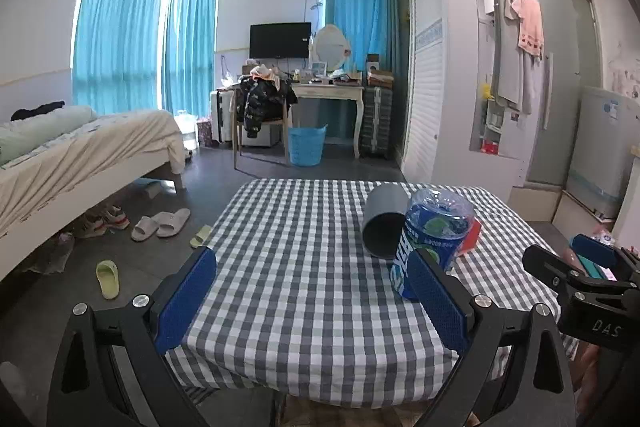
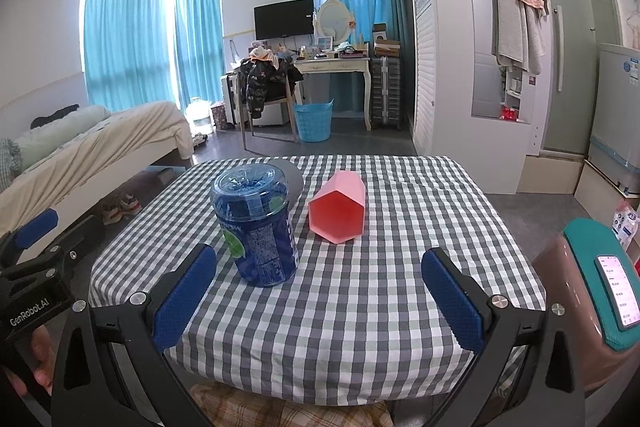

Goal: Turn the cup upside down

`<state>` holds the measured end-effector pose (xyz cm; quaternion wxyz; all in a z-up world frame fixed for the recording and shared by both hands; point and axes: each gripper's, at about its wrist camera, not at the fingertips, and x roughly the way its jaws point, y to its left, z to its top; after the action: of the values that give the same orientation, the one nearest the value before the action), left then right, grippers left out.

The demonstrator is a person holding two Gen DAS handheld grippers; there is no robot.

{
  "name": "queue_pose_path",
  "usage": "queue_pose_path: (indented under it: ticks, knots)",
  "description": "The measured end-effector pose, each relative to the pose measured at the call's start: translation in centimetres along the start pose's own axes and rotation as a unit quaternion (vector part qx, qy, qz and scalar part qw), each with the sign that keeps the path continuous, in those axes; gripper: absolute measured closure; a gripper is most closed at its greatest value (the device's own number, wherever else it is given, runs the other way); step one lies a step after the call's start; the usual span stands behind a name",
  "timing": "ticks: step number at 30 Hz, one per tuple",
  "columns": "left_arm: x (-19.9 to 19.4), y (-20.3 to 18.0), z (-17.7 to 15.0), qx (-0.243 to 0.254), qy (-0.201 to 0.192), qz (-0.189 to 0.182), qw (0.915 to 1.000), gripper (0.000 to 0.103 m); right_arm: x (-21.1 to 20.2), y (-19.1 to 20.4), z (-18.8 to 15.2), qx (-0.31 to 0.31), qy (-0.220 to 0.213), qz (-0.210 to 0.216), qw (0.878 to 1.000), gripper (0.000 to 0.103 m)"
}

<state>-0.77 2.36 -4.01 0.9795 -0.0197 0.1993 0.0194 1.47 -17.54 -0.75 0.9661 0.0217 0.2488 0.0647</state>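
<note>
On the checked tablecloth (image 1: 300,267) a grey cup (image 1: 384,223) lies on its side, its mouth facing me. Beside it stands a blue see-through plastic container (image 1: 436,239) with a ribbed, closed top. In the right wrist view the blue container (image 2: 256,223) is left of centre, and the grey cup (image 2: 295,179) peeks out behind it. A pink hexagonal cup (image 2: 338,207) lies on its side, mouth towards me. My left gripper (image 1: 314,301) is open over the table's near edge, short of the cups. My right gripper (image 2: 320,297) is also open and holds nothing.
The small table (image 2: 400,307) ends close in front of both grippers. A bed (image 1: 80,155) and slippers (image 1: 160,223) lie to the left. A phone (image 2: 616,291) on a teal holder sits at the right. A checked cushion (image 2: 280,407) lies under the table's front edge.
</note>
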Motion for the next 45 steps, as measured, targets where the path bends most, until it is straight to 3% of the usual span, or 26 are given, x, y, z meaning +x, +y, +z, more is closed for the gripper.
queue_pose_path:
  ticks: [45]
  knots:
    - [0.5, 0.0, -0.9, 0.002, 0.001, 0.006, 1.0000, 0.004, 1.1, -0.5, -0.8, 0.007, 0.018, -0.003, 1.000, 0.000]
